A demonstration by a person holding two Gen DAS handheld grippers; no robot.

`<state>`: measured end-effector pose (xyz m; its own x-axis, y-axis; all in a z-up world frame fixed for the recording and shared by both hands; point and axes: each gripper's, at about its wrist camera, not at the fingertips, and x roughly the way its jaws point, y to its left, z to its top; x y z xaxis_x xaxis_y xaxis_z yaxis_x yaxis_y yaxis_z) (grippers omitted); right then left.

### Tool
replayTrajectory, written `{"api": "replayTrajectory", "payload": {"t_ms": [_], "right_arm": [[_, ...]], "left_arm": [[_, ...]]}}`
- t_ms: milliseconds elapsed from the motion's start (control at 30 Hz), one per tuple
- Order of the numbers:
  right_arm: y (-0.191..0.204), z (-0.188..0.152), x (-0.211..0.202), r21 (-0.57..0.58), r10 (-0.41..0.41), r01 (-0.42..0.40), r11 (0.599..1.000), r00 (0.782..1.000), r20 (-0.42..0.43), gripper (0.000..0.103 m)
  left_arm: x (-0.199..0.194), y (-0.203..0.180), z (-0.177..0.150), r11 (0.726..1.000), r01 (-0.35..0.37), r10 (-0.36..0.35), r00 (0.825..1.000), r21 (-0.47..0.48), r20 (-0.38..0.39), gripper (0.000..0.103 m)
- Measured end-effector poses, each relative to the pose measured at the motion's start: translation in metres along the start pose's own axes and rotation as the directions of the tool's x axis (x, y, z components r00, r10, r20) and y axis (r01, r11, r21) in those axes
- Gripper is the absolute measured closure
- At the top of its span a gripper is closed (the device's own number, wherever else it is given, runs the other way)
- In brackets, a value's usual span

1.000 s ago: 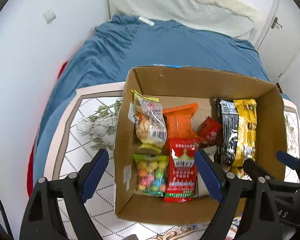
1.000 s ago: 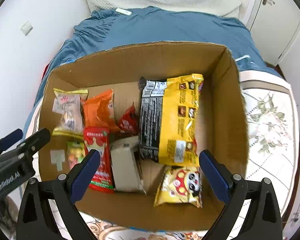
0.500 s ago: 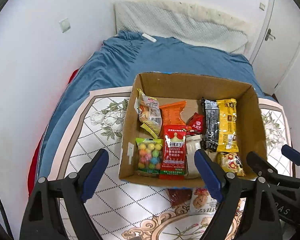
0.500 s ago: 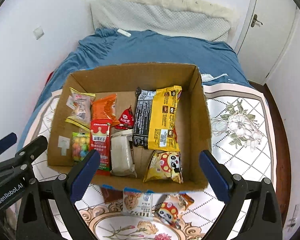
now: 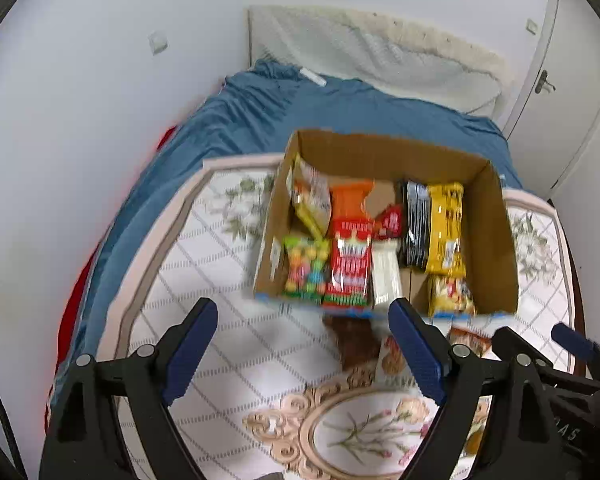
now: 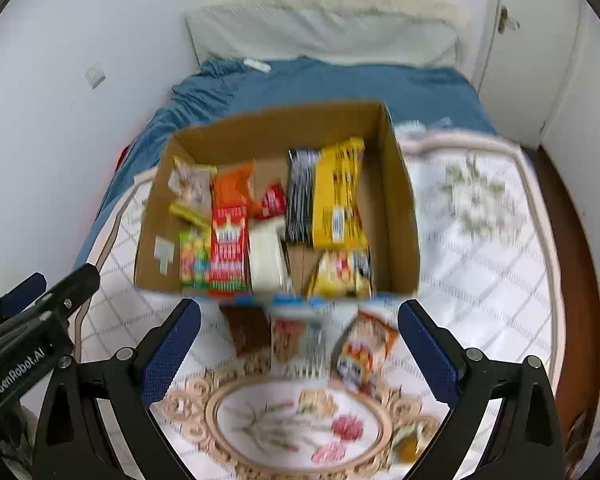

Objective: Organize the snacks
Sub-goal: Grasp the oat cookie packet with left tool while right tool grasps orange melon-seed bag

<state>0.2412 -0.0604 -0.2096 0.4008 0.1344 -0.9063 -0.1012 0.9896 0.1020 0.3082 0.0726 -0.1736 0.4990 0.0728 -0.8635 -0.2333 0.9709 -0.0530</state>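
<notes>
An open cardboard box [image 5: 496, 256] [image 6: 400, 208] stands on a patterned white mat and holds several snack packs: a yellow pack [image 6: 338, 196], a red pack [image 6: 228, 252], an orange pack [image 6: 232, 190] and a candy bag [image 5: 304, 266]. In front of the box lie loose packs: a brown one [image 6: 250, 330], a white one [image 6: 298, 336] and an orange one [image 6: 364, 344]. My left gripper [image 5: 304, 354] is open and empty, above the mat near the box's front. My right gripper [image 6: 300, 354] is open and empty, above the loose packs.
The mat [image 6: 480, 240] lies on a bed with a blue sheet [image 5: 300, 116] and a white pillow [image 6: 320, 28] at the far end. A white wall runs along the left. A door [image 5: 560, 80] is at the far right. Small items [image 6: 404, 440] lie on the mat's near right.
Both grippers have pulled back and up from the box, so it looks smaller and farther. The loose packs in front of the box have come into view. Both grippers stay open.
</notes>
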Motion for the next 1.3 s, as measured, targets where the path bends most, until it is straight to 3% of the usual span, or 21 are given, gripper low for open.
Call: {"api": "replayTrajectory", "payload": {"t_ms": [267, 400, 600, 733, 800, 867, 900, 1100, 1200, 1300], "right_arm": [[-0.09, -0.066, 0.044, 0.231, -0.009, 0.052, 0.972, 0.983, -0.183, 0.002], [-0.131, -0.091, 0.077, 0.393, 0.074, 0.031, 0.919, 0.965, -0.25, 0.002], [-0.124, -0.079, 0.118, 0.39, 0.079, 0.027, 0.92, 0.964, -0.252, 0.002], [-0.105, -0.057, 0.144, 0.331, 0.031, 0.057, 0.942, 0.966, -0.257, 0.003], [-0.093, -0.05, 0.159, 0.281, -0.013, 0.092, 0.955, 0.962, -0.272, 0.011], [-0.085, -0.047, 0.173, 0.226, -0.059, 0.132, 0.965, 0.951, -0.303, 0.043], [-0.082, -0.048, 0.181, 0.2, -0.082, 0.153, 0.968, 0.943, -0.324, 0.046], [-0.1, -0.059, 0.167, 0.206, -0.03, 0.102, 0.973, 0.945, -0.327, 0.049], [-0.126, -0.072, 0.15, 0.26, 0.025, 0.068, 0.963, 0.941, -0.338, 0.049], [-0.15, -0.086, 0.139, 0.33, 0.088, 0.039, 0.943, 0.928, -0.362, 0.049]], "left_arm": [[0.052, 0.005, -0.053, 0.999, -0.044, 0.041, 0.985, -0.011, -0.169, 0.016], [0.079, 0.001, -0.069, 0.998, -0.066, 0.061, 0.972, -0.016, -0.225, 0.016], [0.11, -0.006, -0.079, 0.995, -0.103, 0.095, 0.957, -0.013, -0.273, 0.016], [0.127, -0.014, -0.081, 0.992, -0.123, 0.119, 0.95, 0.003, -0.288, 0.016], [0.133, -0.017, -0.082, 0.991, -0.134, 0.133, 0.947, 0.015, -0.294, 0.016], [0.138, -0.021, -0.082, 0.991, -0.134, 0.134, 0.944, 0.021, -0.302, 0.016], [0.141, -0.024, -0.082, 0.991, -0.133, 0.135, 0.942, 0.028, -0.307, 0.016], [0.153, -0.05, -0.078, 0.999, -0.019, 0.031, 0.931, 0.037, -0.364, 0.016], [0.165, -0.076, -0.076, 0.996, 0.067, -0.038, 0.908, 0.055, -0.418, 0.016], [0.183, -0.104, -0.075, 0.989, 0.116, -0.06, 0.881, 0.09, -0.469, 0.016]]}}
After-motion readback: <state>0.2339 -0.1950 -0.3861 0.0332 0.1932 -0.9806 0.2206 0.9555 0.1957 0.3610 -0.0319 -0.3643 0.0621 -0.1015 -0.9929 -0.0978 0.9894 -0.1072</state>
